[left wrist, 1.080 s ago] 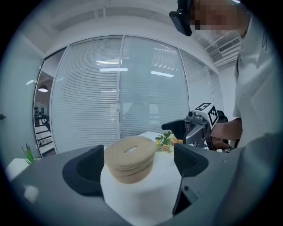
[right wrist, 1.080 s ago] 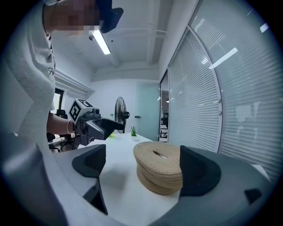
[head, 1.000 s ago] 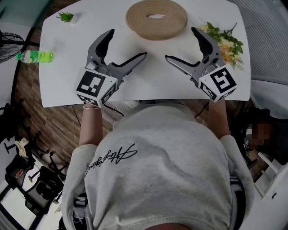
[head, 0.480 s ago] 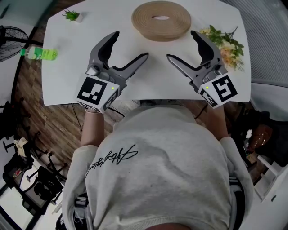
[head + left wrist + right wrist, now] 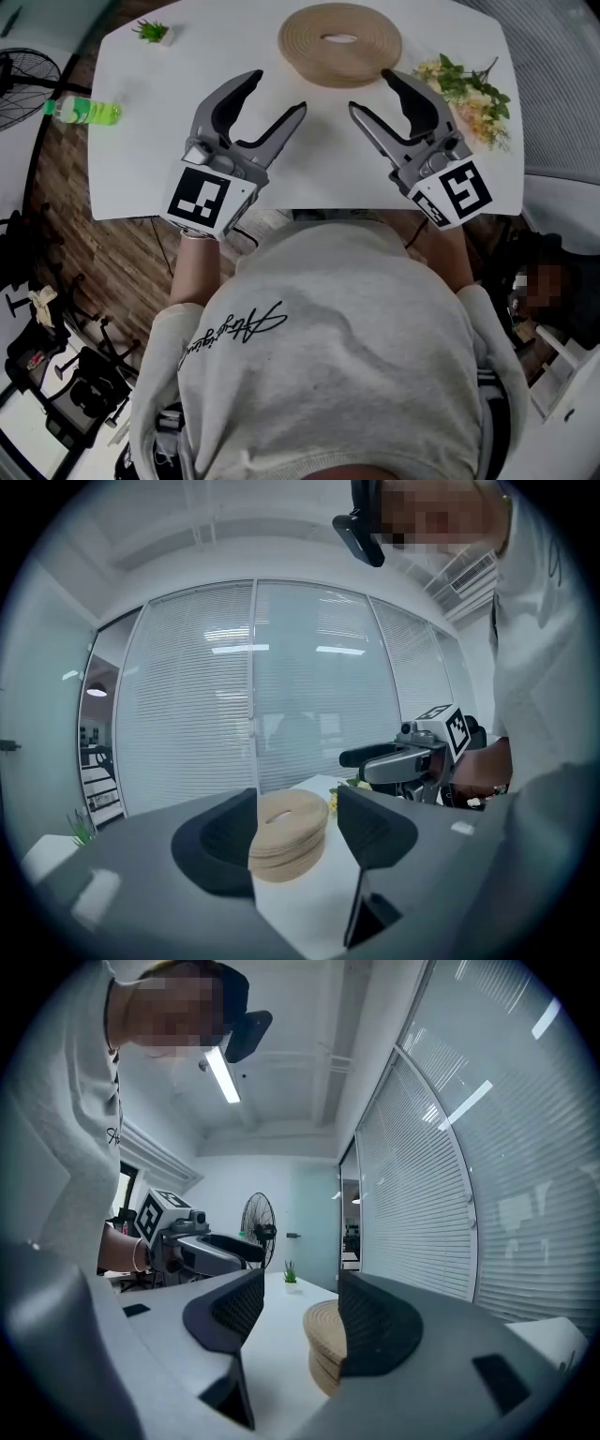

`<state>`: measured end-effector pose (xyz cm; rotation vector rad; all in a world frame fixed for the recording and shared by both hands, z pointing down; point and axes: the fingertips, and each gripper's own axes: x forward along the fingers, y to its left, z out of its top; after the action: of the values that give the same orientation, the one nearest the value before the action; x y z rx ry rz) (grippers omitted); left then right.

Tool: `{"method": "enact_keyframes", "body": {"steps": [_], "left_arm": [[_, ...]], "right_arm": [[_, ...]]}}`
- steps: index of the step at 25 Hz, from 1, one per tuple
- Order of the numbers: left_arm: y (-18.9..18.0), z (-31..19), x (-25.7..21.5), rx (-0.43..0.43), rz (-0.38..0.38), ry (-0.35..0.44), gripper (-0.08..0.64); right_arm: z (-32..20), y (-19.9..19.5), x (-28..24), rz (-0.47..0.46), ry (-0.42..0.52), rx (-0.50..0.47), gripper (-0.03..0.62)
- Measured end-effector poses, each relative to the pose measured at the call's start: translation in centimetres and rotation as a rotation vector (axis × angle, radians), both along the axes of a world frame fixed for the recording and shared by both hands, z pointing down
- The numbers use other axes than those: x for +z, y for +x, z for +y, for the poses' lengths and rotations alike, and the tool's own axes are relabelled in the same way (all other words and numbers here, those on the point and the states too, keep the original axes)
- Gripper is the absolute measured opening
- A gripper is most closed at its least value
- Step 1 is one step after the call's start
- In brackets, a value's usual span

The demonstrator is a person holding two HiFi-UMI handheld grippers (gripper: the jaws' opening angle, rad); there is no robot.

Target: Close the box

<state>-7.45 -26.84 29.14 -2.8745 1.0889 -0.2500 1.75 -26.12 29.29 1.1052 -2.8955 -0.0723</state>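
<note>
Head view has the round woven box (image 5: 339, 44) at top centre of the table (image 5: 141, 159), apart from my claws. My left gripper (image 5: 273, 94) and right gripper (image 5: 377, 92) have just been closing; both stand half open, holding nothing. The box seems light, stiff and rough, so I would take it at the lid's rim.

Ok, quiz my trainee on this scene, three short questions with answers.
1. What do the left gripper and right gripper hold?
2. True or false: the woven box stands on the floor.
3. Fill in: the ___ lie just right of the box.
Key:
1. Nothing. Both pairs of jaws have just been closing but stand apart, with nothing between them.
2. False. It stands on the white table.
3. flowers
</note>
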Motion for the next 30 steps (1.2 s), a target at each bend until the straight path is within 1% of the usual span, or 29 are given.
{"method": "enact_keyframes", "body": {"steps": [3, 4, 7, 9, 11, 13, 15, 17, 20, 24, 27, 30], "left_arm": [[0.0, -0.1, -0.1, -0.014, -0.001, 0.005, 0.215], [0.0, -0.2, -0.3, -0.021, 0.01, 0.008, 0.196], [0.1, -0.5, -0.7, -0.035, 0.033, 0.011, 0.185], [-0.1, -0.7, -0.5, -0.051, 0.014, 0.002, 0.167], [-0.2, -0.9, -0.4, -0.062, 0.009, -0.003, 0.151], [0.1, -1.1, -0.9, -0.067, 0.034, 0.02, 0.131], [0.2, -1.2, -1.4, -0.083, 0.054, 0.044, 0.084], [0.2, -1.3, -1.6, -0.097, 0.067, 0.049, 0.062], [0.3, -1.4, -1.7, -0.104, 0.071, 0.049, 0.048], [-0.1, -1.8, -1.1, -0.12, 0.028, 0.033, 0.027], [0.2, -1.7, -1.0, -0.118, 0.023, 0.037, 0.016], [0.4, -1.6, -1.1, -0.114, 0.024, 0.042, 0.005]], "right_arm": [[-0.1, -0.1, -0.2, -0.003, 0.01, 0.0, 0.221], [-0.1, 0.0, -0.3, -0.005, 0.012, 0.001, 0.211], [-0.3, 0.1, -0.5, -0.016, 0.015, 0.002, 0.178], [-0.3, 0.3, -0.6, -0.024, 0.015, 0.002, 0.146], [-0.4, 0.5, -0.6, -0.028, 0.015, 0.006, 0.134], [-0.6, 0.6, -0.6, -0.032, 0.015, 0.009, 0.125], [-0.7, 0.7, -0.7, -0.038, 0.014, 0.01, 0.114], [-0.7, 0.8, -0.7, -0.043, 0.014, 0.008, 0.103], [-0.7, 1.0, -0.8, -0.047, 0.015, 0.01, 0.091], [-1.1, 1.3, -0.9, -0.056, 0.019, 0.02, 0.068], [-1.1, 1.5, -1.0, -0.064, 0.019, 0.027, 0.037], [-1.2, 1.6, -1.1, -0.067, 0.021, 0.028, 0.028]]}}
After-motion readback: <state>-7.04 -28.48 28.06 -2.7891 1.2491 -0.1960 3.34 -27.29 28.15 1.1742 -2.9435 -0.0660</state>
